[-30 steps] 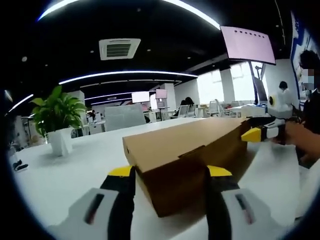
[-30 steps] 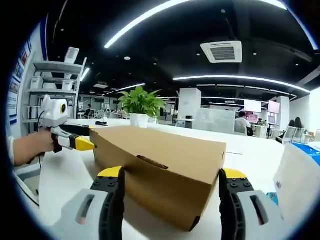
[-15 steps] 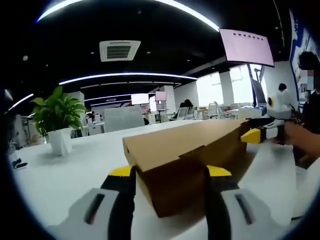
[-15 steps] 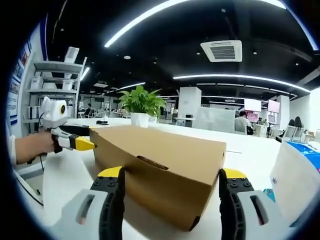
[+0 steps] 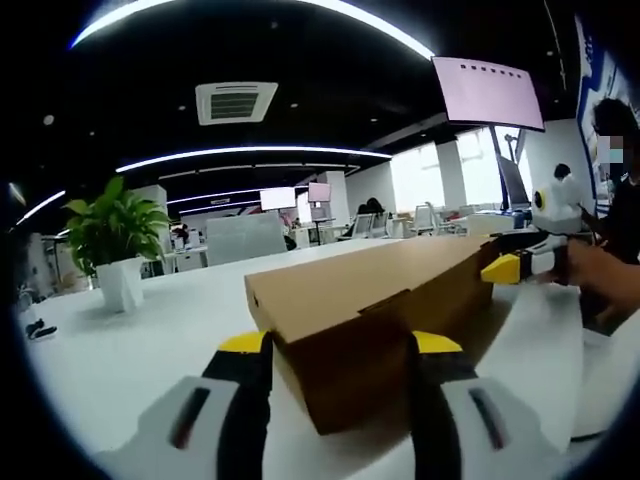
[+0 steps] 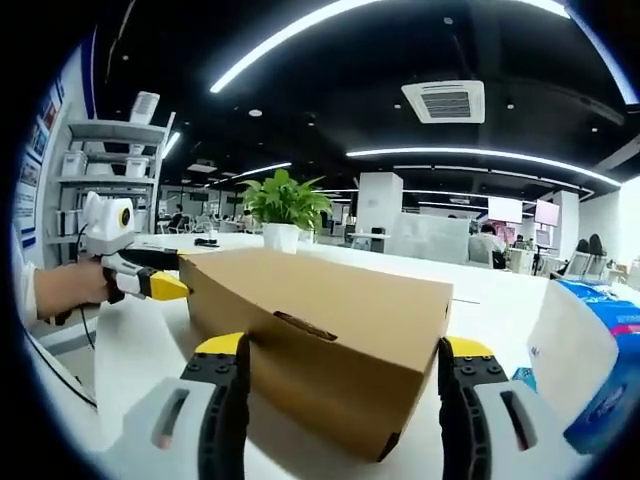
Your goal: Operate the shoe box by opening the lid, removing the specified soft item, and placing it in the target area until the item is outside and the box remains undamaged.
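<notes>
Left gripper view: left gripper (image 5: 338,345) stands wide, its yellow-tipped jaws on either side of the near corner of the brown cardboard shoe box (image 5: 380,300), lid closed, resting on the white table (image 5: 150,320). At the box's far end sits the right gripper (image 5: 515,265), a person's hand (image 5: 590,275) behind it. Beyond the box, a potted plant (image 5: 115,235) stands on the table.

Right gripper view: right gripper (image 6: 340,350) stands wide, astride the box's (image 6: 320,320) opposite corner. Beside the box lies a blue-and-white package (image 6: 590,360). Left gripper (image 6: 150,282) meets the box's far end; whether it touches cannot be told. Behind it, a shelving unit (image 6: 100,170).
</notes>
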Tool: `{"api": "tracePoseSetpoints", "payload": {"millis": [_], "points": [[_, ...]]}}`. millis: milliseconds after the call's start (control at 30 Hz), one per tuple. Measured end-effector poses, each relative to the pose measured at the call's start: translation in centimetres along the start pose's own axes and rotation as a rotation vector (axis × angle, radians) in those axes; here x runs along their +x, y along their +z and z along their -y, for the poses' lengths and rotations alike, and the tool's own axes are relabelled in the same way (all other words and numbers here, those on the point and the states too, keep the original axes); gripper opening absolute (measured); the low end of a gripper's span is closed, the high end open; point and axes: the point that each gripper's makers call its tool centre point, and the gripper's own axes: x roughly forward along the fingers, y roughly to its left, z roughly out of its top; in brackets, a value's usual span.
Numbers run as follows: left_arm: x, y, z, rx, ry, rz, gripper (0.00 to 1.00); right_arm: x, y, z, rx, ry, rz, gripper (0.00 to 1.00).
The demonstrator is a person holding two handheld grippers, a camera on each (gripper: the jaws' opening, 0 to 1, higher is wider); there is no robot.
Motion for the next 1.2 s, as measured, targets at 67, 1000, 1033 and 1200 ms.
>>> {"api": "tracePoseSetpoints", "payload": {"millis": [67,1000,1033,1200], "points": [[-0.1,0.0,0.3,-0.002,0.0,0.002,0.55,-0.2,0.0,-0.1,0.001,0.0,0.001,0.79],[-1.5,0.0,2.0,-0.003,-0.012,0.022,0.53,-2.5,-0.2,-0.7,0.002,0.0,0.002,0.79],[-1.6,0.0,2.0,-0.002,-0.015,0.023,0.53,-2.6,-0.3,-0.7,-0.001,0.0,0.0,0.79],[-1.8,0.0,2.6,-0.009,-0.017,0.029,0.53,-3.0,-0.4,-0.7,-0.01,-0.003,-0.005,0.79]]}}
